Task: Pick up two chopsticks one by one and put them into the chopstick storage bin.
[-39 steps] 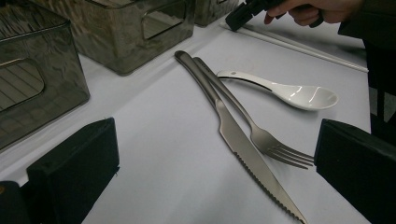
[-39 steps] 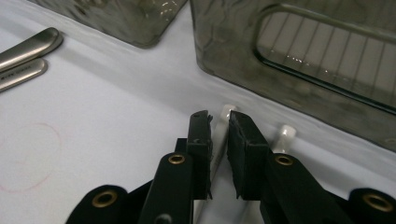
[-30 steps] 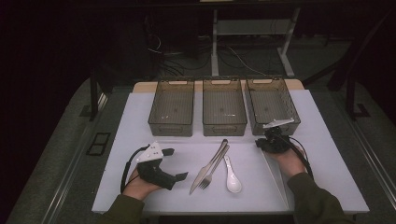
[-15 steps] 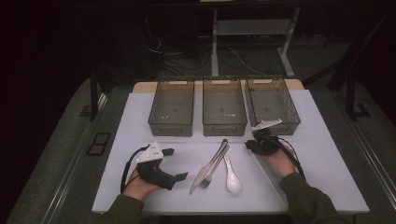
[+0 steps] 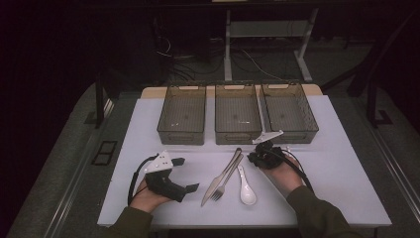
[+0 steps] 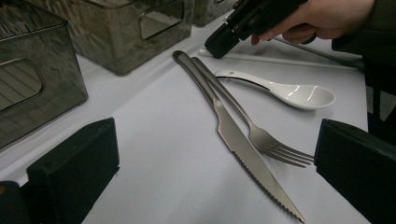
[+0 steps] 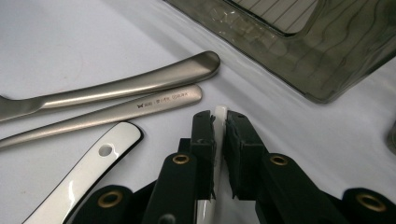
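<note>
**Inspector:** Right gripper (image 7: 219, 119): jaws all but closed, pads pinching a thin white stick (image 7: 218, 113) just behind its tip. The rest of the stick runs back under the hand, low over the white tabletop (image 5: 322, 163).

**Clerk:** What has changed?

**Inspector:** Over the last second that hand has slid leftward, from in front of the right-hand bin to the handle ends of the cutlery. Jaw width is unchanged. Left gripper (image 5: 185, 174) has not moved.

**Clerk:** Meaning?

**Inspector:** In my judgement the pick is done and the stick is in transit; setting it down remains.

**Clerk:** Surroundings?

**Inspector:** Three smoky translucent plastic bins (image 5: 181, 135) stand in a row at the far edge. Before them a long steel knife (image 6: 243, 144) and a steel fork (image 6: 261, 137) lie side by side, with a white ceramic spoon (image 6: 299, 95) just beside. The stick's tip is near their handles, apart from them.

**Clerk:** Poses?

**Inspector:** Right hand low, gripper pointing left at the handles. Left hand rests at near left, jaws wide apart, nothing between them, facing the cutlery.
</note>
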